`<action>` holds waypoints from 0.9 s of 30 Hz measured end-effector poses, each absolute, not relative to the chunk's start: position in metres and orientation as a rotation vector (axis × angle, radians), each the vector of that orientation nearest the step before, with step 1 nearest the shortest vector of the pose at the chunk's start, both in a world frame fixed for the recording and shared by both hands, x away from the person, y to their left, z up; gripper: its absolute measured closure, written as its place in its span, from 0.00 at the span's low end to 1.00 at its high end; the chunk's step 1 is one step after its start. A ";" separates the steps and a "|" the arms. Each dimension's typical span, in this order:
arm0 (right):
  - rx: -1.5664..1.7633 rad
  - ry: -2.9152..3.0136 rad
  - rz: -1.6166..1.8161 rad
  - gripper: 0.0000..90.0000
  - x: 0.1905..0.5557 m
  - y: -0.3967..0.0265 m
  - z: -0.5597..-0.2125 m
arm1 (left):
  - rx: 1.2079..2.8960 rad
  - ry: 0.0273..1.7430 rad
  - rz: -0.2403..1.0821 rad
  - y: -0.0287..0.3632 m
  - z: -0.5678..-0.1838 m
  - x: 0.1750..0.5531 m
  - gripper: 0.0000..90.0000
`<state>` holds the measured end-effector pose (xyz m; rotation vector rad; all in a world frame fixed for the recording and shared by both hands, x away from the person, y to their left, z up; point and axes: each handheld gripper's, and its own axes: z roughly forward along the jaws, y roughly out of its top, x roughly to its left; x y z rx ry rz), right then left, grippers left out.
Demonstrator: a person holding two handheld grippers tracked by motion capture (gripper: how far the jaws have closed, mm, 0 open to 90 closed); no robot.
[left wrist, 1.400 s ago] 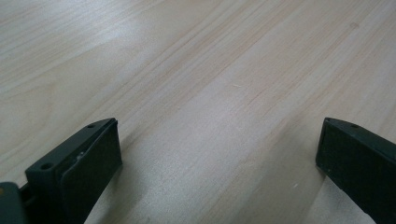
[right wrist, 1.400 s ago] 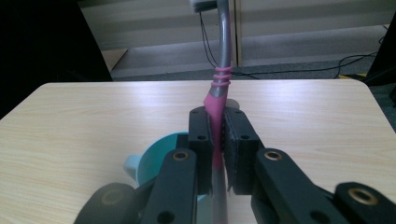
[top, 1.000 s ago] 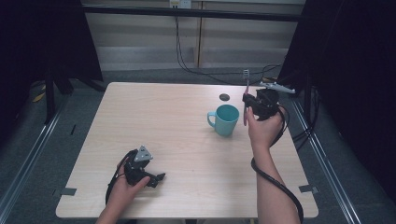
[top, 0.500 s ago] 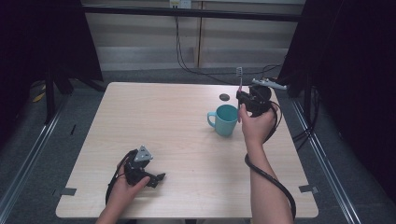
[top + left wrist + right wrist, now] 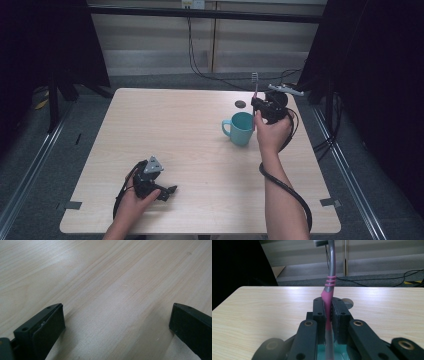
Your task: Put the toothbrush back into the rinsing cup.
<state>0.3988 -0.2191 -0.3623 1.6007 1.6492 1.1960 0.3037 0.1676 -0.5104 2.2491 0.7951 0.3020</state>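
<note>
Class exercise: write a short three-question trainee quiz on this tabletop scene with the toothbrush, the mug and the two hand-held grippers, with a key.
1. True or false: the right gripper is shut on the toothbrush.
2. Multiple choice: the toothbrush stands (A) flat on the table, (B) roughly upright with its brush head on top, (C) head down inside the mug.
3. In a few words: what is between the left gripper jaws?

Key
1. True: the pads clamp the pink part of the handle.
2. B: in the high view the head rises above the gripper, beside and above the teal mug.
3. Nothing but bare table; its jaws stand wide open, low over the wood.
</note>
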 end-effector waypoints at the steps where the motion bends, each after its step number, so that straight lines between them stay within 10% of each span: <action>1: 1.600 1.651 1.194 0.92 0.400 -0.218 -0.363 | 2.249 0.796 0.302 0.168 -0.510 0.304 0.00; 27: 1.559 1.672 1.177 0.92 0.420 -0.203 -0.354 | 2.249 0.798 0.303 0.167 -0.510 0.303 0.00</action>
